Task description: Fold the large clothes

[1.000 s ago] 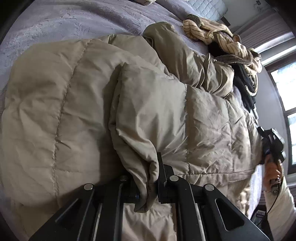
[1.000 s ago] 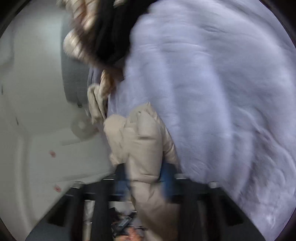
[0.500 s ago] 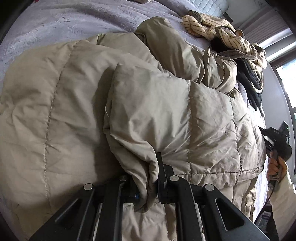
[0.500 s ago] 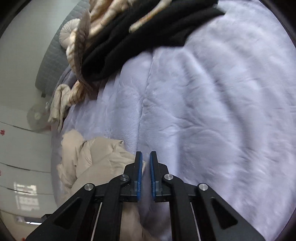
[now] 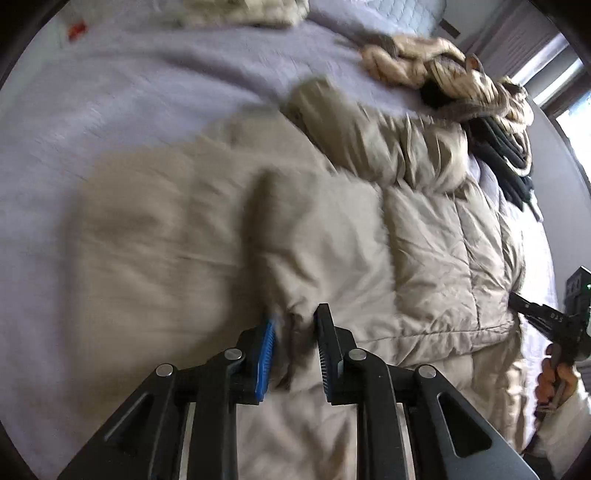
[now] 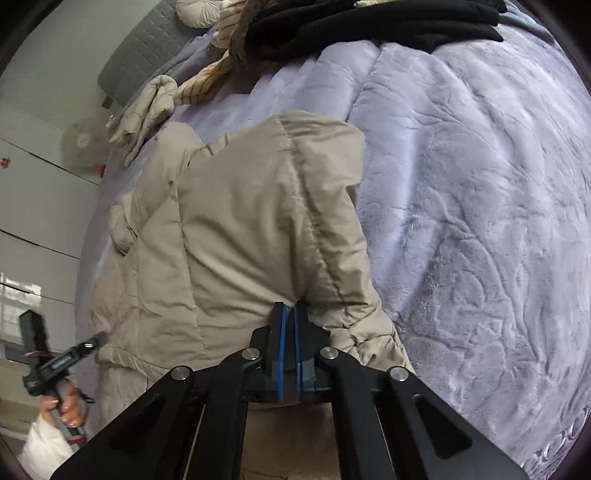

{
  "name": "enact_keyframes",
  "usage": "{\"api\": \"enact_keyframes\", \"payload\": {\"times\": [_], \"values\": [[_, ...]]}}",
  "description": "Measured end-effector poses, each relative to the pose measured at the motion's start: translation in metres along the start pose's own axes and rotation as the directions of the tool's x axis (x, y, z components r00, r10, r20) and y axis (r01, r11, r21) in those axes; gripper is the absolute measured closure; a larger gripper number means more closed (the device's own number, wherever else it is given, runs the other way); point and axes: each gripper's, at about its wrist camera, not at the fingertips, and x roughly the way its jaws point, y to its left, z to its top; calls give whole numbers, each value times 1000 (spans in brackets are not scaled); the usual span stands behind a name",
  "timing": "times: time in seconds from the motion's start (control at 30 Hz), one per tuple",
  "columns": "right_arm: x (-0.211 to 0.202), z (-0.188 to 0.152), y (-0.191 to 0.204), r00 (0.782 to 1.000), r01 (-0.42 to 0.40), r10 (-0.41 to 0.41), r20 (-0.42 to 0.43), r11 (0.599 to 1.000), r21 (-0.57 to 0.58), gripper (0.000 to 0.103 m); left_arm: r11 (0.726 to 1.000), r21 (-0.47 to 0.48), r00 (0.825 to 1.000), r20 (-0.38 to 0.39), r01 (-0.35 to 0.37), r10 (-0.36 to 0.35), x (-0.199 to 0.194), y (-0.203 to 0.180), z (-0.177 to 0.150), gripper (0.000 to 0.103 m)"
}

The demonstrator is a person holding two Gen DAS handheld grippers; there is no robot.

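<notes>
The beige puffer coat point(image 5: 332, 236) lies half-folded on the lavender bedspread point(image 6: 480, 184). Left gripper point(image 5: 295, 332) jaws are opening, with a fabric wisp between the pads. Right gripper point(image 6: 290, 321) is clamped on the hem. I'd carry that edge over evenly, keeping both layers pinched.

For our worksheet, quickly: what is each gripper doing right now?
Left gripper: jaws opening, beige puffer coat fold between them, pads apart.
Right gripper: shut on the coat's edge.

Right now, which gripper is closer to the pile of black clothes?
Probably the right. The right gripper pinches the beige coat on the side where the black clothes lie; the left gripper, jaws opening, sits farther along the coat.
</notes>
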Motion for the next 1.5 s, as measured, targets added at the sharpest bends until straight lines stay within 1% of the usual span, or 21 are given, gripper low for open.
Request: {"api": "enact_keyframes", "payload": {"times": [0.07, 0.17, 0.23, 0.3, 0.33, 0.43, 0.5, 0.57, 0.63, 0.7, 0.97, 1.17, 1.2, 1.23, 1.27, 1.33, 1.37, 1.4, 1.43, 1.47, 1.5], "values": [[-4, -3, 3, 1000, 23, -23, 0, 999, -35, 101, 1000, 3, 1000, 31, -4, 4, -17, 4, -1, 81], [-8, -10, 4, 999, 39, -39, -1, 998, -44, 101, 999, 14, 998, 43, 50, -50, -19, -7, -1, 81], [-7, -11, 7, 998, 57, -57, 1, 997, -58, 101, 999, 42, 1000, 22, 18, -19, 0, -20, -2, 81], [1, -6, 13, 996, 85, -85, 6, 991, -101, 101, 996, 66, 997, -30, -65, 67, 35, -24, -8, 81], [9, -2, 16, 997, 83, -83, 2, 990, -111, 102, 997, 56, 997, -46, -61, 64, 46, -20, -12, 81], [13, 0, 11, 998, 69, -70, -5, 990, -120, 103, 1000, 8, 1000, -26, -15, 16, 53, -9, -16, 81], [13, 1, 10, 998, 67, -68, -7, 992, -105, 103, 1000, -13, 999, -35, -23, 23, 48, -8, -13, 81], [4, 1, 13, 997, 75, -76, -7, 994, -81, 102, 998, -10, 997, -36, -62, 62, 38, -9, -13, 80], [-7, -1, 16, 997, 77, -78, -1, 994, -77, 97, 993, 1, 993, -20, -117, 117, 23, -11, -14, 80], [-23, -5, 16, 997, 78, -78, 2, 994, -77, 97, 990, -1, 990, -6, -138, 138, 9, -13, -17, 80], [-56, -33, 1, 996, 87, -87, -24, 996, -6, 97, 967, -33, 967, 6, -254, 254, -26, -23, -52, 80], [-70, -65, -1, 994, 75, -74, -76, 997, 13, 97, 965, -48, 966, -19, -259, 259, -43, -33, -88, 80], [-71, -70, 0, 994, 72, -71, -84, 997, 11, 97, 964, -47, 965, -24, -262, 261, -46, -35, -94, 73], [-73, -75, 2, 993, 69, -68, -94, 998, 9, 97, 963, -51, 964, -26, -265, 264, -47, -39, -97, 33], [-75, -81, 4, 992, 64, -63, -107, 998, 9, 97, 959, -63, 961, -18, -276, 275, -52, -42, -102, 0], [-78, -89, 8, 991, 53, -52, -125, 999, 4, 95, 951, -78, 953, 17, -299, 301, -65, -46, -113, 0], [-80, -92, 10, 990, 52, -51, -132, 999, 0, 91, 954, -78, 956, 7, -291, 292, -68, -47, -118, 0], [-82, -97, 12, 989, 50, -50, -140, 999, -6, 80, 953, -88, 956, -3, -291, 292, -71, -48, -124, 0], [-84, -100, 14, 988, 48, -48, -145, 999, -7, 72, 952, -93, 956, -9, -292, 292, -73, -48, -129, 0], [-86, -104, 15, 987, 46, -46, -152, 999, -6, 58, 951, -96, 956, -17, -293, 293, -75, -48, -134, 0], [-89, -107, 17, 987, 43, -43, -155, 999, -3, 53, 949, -100, 955, -31, -298, 296, -77, -49, -141, 0]]}}
